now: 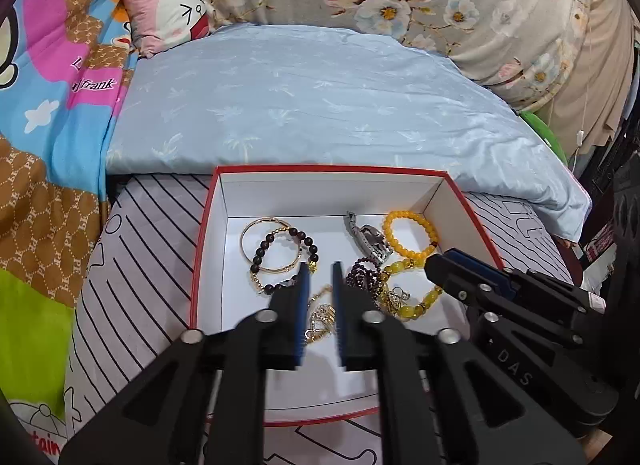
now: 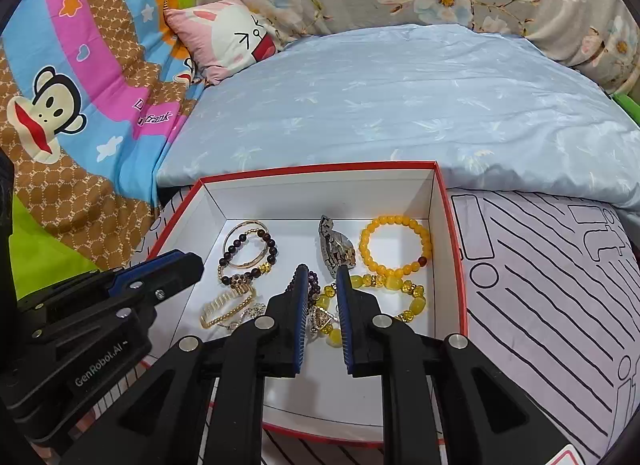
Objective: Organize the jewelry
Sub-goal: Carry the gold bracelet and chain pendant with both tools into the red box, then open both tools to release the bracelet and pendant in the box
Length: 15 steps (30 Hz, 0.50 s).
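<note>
Below both grippers: a red-rimmed white box (image 1: 208, 225) lies on a striped sheet (image 1: 152, 233), with the jewelry inside on its floor.
Left gripper (image 1: 320, 265): fingers spread a narrow way apart, nothing between them, tips hanging over the box floor; whether they touch anything cannot be told.
Under the left gripper: a gold chain (image 1: 320, 317) lies in the gap between the blue pads.
Left of the left gripper's tips: a gold bangle (image 1: 248, 233) with a dark bead bracelet (image 1: 260, 253) lying across it.
Right gripper (image 2: 321, 268): fingers parted about as far, holding nothing, tips low over the pile of beads.
Between the right gripper's fingers: a small silver and gold charm (image 2: 322, 319).
By its left fingertip: a purple bead strand (image 2: 314, 285), just beside the pad.
By its right fingertip: a bracelet of large yellow stones (image 2: 400, 289).
Ahead of the right gripper: a silver watch (image 2: 336, 249), and to its right an orange-yellow bead bracelet (image 2: 394, 271).
Beyond the box: a pale blue quilt (image 1: 320, 105).
Seen from each other: the right gripper shows at the right edge of the left wrist view, over the box's right wall.
</note>
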### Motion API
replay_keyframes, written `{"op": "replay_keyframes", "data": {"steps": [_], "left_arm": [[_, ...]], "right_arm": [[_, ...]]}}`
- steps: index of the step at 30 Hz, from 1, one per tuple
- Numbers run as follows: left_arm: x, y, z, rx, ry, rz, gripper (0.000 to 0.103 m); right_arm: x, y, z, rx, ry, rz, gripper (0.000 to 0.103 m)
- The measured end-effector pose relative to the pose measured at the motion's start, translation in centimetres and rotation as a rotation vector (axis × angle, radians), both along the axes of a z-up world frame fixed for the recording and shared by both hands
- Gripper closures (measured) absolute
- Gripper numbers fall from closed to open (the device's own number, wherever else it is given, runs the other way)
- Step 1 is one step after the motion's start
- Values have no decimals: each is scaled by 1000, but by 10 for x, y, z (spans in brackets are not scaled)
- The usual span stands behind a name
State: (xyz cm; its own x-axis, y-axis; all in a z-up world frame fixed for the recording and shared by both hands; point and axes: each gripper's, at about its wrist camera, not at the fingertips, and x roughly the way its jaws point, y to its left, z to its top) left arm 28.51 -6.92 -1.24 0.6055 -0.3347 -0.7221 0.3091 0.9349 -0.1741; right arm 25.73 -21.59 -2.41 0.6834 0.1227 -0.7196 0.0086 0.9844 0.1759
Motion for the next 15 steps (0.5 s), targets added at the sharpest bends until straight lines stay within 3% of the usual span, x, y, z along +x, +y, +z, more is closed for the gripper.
{"op": "replay_keyframes", "data": {"steps": [2,7,15], "left_arm": [[-2,2,1,2,-7,12,76],[-10,4,6,7,-16,17,75],[-39,4,19,21,-35,10,73]], "right_arm": [[-4,1,2,-7,-7,-1,86],[-18,4,12,-10,-25,1,81],[-55,8,28,-16,-48,-24,65]]}}
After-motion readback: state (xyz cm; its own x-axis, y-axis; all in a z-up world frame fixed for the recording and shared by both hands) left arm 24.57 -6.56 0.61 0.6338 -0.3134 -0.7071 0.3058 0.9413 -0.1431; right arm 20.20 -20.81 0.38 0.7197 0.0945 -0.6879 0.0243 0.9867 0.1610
